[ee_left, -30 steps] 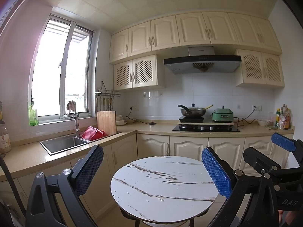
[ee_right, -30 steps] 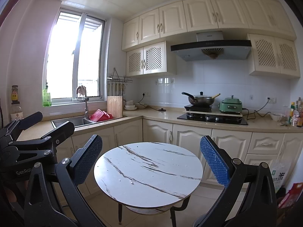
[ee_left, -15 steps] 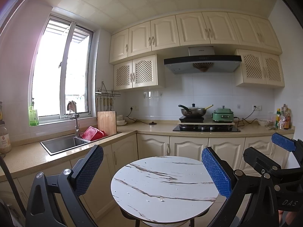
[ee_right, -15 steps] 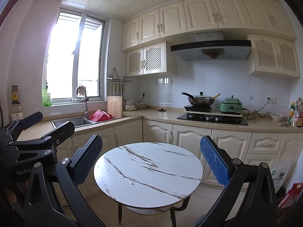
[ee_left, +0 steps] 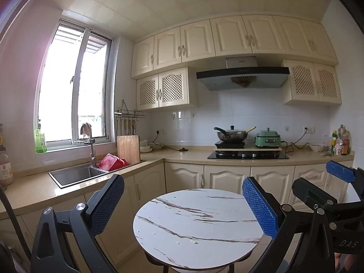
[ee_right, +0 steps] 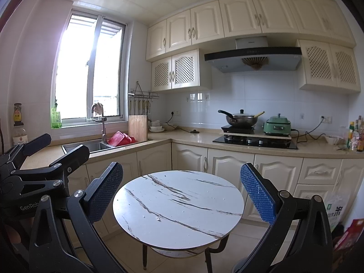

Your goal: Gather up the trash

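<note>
A round white marble-patterned table [ee_left: 193,216] [ee_right: 177,204] stands in a kitchen. A few tiny white crumbs [ee_left: 194,241] [ee_right: 157,218] lie on its top, and I see no larger trash on it. My left gripper [ee_left: 182,178] is open above the table's near edge, nothing between its blue pads. My right gripper [ee_right: 181,166] is open too, and empty. Each gripper shows in the other's view: the right gripper [ee_left: 318,179] at the right edge, the left gripper [ee_right: 56,146] at the left edge. They hover side by side.
An L-shaped counter [ee_left: 182,157] runs behind the table with a sink [ee_left: 75,175], a red basket [ee_left: 111,161], a cutting board [ee_left: 128,149], a wok on the hob [ee_left: 232,135] and a green cooker [ee_left: 268,138]. Bottles [ee_right: 355,136] stand far right. A printed bag [ee_right: 336,211] and a red package [ee_right: 350,236] sit on the floor.
</note>
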A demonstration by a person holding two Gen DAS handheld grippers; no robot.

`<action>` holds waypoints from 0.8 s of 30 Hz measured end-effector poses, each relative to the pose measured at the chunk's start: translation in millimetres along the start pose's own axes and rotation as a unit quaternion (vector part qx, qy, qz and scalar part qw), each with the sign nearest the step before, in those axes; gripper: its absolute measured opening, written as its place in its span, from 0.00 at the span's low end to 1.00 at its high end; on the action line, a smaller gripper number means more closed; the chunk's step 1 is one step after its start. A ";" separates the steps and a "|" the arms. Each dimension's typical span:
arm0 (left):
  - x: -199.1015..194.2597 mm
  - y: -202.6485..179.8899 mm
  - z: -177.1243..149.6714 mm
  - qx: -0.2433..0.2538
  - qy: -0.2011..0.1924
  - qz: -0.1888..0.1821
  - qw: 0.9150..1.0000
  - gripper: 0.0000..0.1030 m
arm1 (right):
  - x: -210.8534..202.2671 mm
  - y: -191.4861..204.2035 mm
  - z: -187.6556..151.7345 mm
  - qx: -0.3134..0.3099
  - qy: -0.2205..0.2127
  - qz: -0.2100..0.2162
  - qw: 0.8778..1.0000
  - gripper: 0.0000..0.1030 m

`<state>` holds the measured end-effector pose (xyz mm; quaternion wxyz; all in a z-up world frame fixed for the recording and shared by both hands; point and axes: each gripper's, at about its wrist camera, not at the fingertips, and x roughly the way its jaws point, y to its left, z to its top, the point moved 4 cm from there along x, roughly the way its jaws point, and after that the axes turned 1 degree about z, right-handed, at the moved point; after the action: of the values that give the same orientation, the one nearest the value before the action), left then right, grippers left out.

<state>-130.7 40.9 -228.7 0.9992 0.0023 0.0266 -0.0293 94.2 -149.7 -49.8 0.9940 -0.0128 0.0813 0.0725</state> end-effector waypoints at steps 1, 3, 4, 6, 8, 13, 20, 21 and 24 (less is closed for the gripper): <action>-0.4 1.3 -1.3 0.000 0.000 -0.001 1.000 0.99 | 0.4 0.5 -0.1 0.000 0.000 0.000 1.000 1.00; 1.0 1.9 0.0 0.001 -0.001 -0.001 1.000 0.99 | 0.6 0.8 -0.3 0.000 0.000 -0.001 1.000 1.00; -0.3 1.7 -1.2 0.001 -0.001 -0.001 1.000 0.99 | 0.6 0.5 -0.2 0.000 0.000 -0.001 1.000 1.00; 1.1 2.0 0.0 0.000 0.000 -0.001 1.000 0.99 | 0.8 0.4 -0.4 0.001 0.001 0.000 1.000 1.00; 1.3 4.2 -1.8 0.001 0.000 -0.002 1.000 0.99 | 0.6 0.4 -0.4 0.001 0.000 -0.001 1.000 1.00; 6.0 10.3 -2.8 0.001 0.001 -0.003 1.000 0.99 | 0.6 0.2 -0.7 0.001 0.001 -0.001 1.000 1.00; 8.6 13.8 -2.6 0.001 0.001 -0.004 1.000 0.99 | 1.0 1.1 -0.8 0.002 0.002 -0.001 1.000 1.00; 9.4 15.6 -3.5 0.001 0.002 -0.005 1.000 0.99 | 1.2 1.4 -1.2 0.002 0.002 -0.002 1.000 1.00; 10.2 19.3 -5.8 0.002 0.002 -0.006 1.000 0.99 | 1.6 1.7 -1.5 0.003 0.003 -0.002 1.000 1.00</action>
<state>-119.7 59.6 -235.0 0.9989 0.0038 0.0290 -0.0353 95.4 -147.9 -51.6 0.9939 -0.0101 0.0841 0.0700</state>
